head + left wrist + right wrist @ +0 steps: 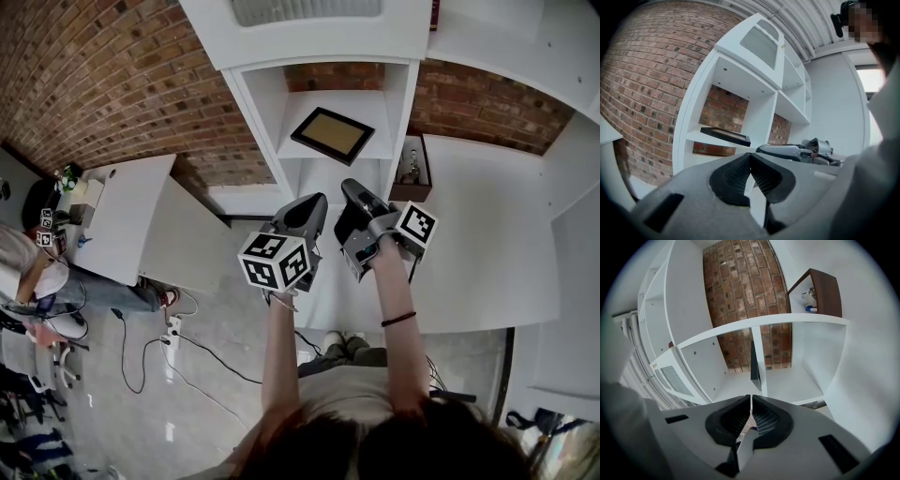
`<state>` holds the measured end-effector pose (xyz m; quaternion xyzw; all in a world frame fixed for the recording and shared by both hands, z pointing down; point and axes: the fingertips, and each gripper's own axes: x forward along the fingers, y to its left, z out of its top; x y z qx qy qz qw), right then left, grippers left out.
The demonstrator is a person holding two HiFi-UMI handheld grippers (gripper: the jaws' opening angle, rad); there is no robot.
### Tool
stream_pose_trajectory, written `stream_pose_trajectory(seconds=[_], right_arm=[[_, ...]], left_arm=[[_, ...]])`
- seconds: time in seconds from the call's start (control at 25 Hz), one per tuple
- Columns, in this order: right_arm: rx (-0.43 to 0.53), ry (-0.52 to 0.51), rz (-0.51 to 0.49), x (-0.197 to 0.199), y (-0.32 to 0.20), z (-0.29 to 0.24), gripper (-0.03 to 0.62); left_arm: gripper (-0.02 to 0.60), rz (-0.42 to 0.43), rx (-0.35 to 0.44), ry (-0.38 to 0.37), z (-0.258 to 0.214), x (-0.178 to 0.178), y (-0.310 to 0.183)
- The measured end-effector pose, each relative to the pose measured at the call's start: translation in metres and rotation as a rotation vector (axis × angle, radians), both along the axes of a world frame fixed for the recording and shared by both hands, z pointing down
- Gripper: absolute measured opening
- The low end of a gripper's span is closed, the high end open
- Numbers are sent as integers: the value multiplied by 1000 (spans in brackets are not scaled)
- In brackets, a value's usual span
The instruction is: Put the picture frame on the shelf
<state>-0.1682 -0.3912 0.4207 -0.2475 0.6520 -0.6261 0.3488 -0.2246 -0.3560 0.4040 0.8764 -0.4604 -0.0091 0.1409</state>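
One board of the shelf [309,101] already carries the frame [332,134], lying flat, inside the front edge. Left gripper [750,157] and right gripper [750,399] stand before the shelf, fingers together, holding nothing. Judged: withdraw straight back; shelf uprights flank closely, open room lies behind.

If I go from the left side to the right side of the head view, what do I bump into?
Sitting person → white desk → left tool → right tool.
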Motion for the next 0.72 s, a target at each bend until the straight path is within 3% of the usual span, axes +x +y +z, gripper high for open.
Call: stream_pose_trajectory(seconds=[0.72], right_arm=[[34,7,-30,1,-1,-5,9]], left_arm=[[11,-4,14,-12,-5,5,-2]])
